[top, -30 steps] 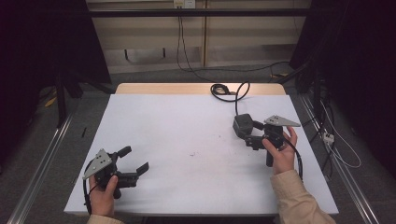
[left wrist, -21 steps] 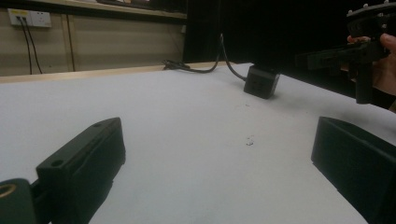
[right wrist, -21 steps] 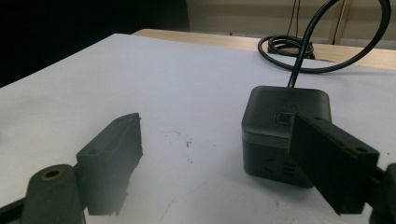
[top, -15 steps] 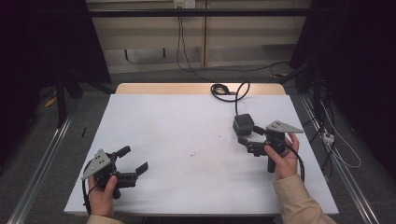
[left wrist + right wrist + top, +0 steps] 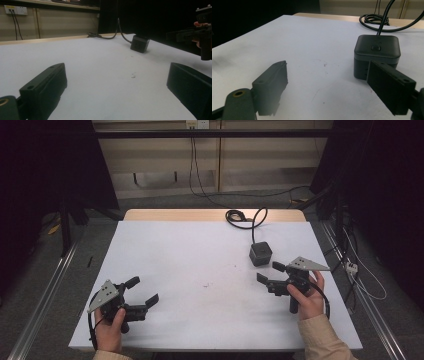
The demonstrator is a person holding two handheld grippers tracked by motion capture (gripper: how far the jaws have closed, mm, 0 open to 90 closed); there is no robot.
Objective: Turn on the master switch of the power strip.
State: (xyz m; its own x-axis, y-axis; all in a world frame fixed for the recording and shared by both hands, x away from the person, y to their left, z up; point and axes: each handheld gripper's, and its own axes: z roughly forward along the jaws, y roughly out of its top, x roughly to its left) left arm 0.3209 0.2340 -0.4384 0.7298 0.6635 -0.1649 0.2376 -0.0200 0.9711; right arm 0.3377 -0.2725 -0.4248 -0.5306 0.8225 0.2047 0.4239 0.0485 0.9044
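Observation:
A small black cube [image 5: 260,253] with a button on top stands on the white table [image 5: 200,260], right of centre, its cable running back to a coil [image 5: 237,216]. My right gripper [image 5: 269,272] hovers just in front of it, jaws open and pointing left, with nothing between them. In the right gripper view the cube [image 5: 377,50] sits beyond the right jaw, outside the gap of the gripper [image 5: 327,65]. My left gripper [image 5: 142,290] is held low at the near left corner, open and empty. The left gripper view looks between its jaws [image 5: 117,70] across the table to the cube [image 5: 140,43].
The cable coil [image 5: 374,18] lies by the wooden strip at the table's far edge. A wall socket [image 5: 16,10] and hanging cords are behind the table. Dark curtains stand on both sides. The other hand's gripper [image 5: 200,35] is at the right of the left gripper view.
My right gripper has drawn back toward the near edge and slightly right, away from the cube, which now stands uncovered. The left gripper has stayed put.

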